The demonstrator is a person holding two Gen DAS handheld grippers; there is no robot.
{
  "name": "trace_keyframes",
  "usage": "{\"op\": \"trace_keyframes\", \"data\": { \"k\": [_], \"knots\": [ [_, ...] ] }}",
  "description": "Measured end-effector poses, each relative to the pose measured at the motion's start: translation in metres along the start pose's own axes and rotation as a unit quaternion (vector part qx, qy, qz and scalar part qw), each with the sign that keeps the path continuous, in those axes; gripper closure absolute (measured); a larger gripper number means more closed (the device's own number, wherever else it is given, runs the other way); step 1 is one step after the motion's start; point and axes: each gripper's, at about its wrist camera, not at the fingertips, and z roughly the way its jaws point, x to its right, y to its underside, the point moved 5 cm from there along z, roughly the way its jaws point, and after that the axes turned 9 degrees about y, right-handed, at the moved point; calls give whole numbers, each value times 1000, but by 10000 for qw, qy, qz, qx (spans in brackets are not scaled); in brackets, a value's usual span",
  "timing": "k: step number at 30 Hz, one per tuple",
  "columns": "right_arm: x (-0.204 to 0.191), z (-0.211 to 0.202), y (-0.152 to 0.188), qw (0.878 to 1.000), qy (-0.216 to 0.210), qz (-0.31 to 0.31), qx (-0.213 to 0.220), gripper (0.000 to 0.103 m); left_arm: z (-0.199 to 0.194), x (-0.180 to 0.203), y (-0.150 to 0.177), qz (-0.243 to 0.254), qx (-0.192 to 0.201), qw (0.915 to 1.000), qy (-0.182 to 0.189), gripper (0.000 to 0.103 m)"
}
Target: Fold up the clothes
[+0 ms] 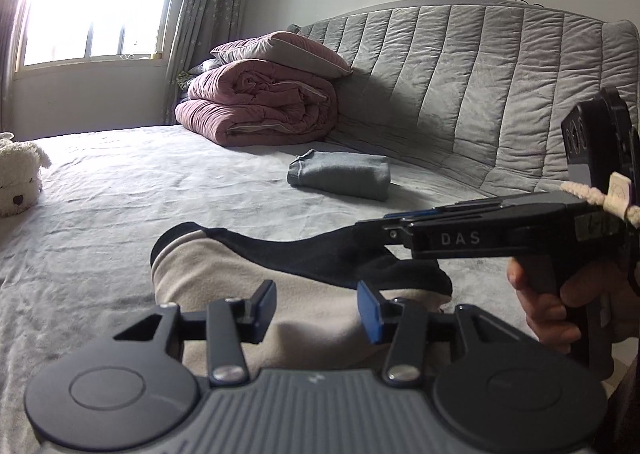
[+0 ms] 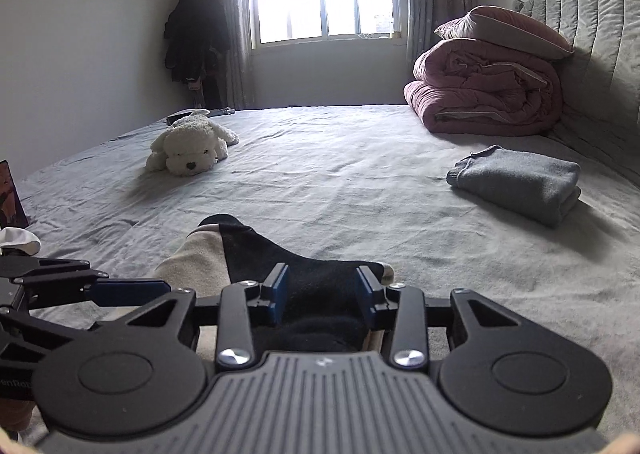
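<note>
Left tool (image 1: pixel 316 310): jaws parted, empty, poised over cream part of garment. Right tool (image 2: pixel 322 300): jaws apart, straddling black fabric, not visibly pinching.
Garment, cream and black (image 1: pixel 224 278): fleece-like, lying partly bunched on bed (image 2: pixel 340 173) directly ahead of both tools. Judged light, soft, limp, non-slippery; best gripped at an edge or corner.
Grey folded garment (image 2: pixel 516 181): near headboard, well apart.

The garment (image 2: pixel 240 258) near the grippers is beige with black panels. The folded sweater (image 2: pixel 520 183) is plain grey. The folded quilt (image 2: pixel 488 93) is dusty pink, the pillow (image 2: pixel 508 29) on it pink with a pale side. The plush dog (image 2: pixel 188 149) is white, the bedsheet (image 2: pixel 340 181) light grey. The headboard (image 1: pixel 480 73) is grey, quilted in stripes.
</note>
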Motion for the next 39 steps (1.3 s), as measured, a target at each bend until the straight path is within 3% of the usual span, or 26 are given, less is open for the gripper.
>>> {"op": "trace_keyframes", "data": {
  "k": [7,10,12,15,22,29,34,39],
  "knots": [
    [15,39,12,9986,182,162,-475,69,8,14,18,216,-209,9995,105,54],
    [31,49,16,9960,277,534,-664,64,4,18,16,280,-203,9993,127,51],
    [38,46,13,9939,220,828,-693,64,-1,20,13,264,-163,9993,186,50],
    [39,35,4,9951,222,786,-556,64,-10,20,5,197,-56,9993,317,49],
    [44,14,-2,9942,-68,962,-477,57,-14,-8,-7,-327,88,9994,53,48],
    [34,-1,9,9949,-414,722,-563,56,-8,-30,2,-609,-51,9980,-167,48],
    [44,-3,29,9940,-392,650,-789,54,-13,-35,4,-627,-108,9979,-145,48],
    [58,-10,25,9852,-666,1273,-931,49,-21,-47,0,-1032,-284,9942,-98,36]
  ]
}}
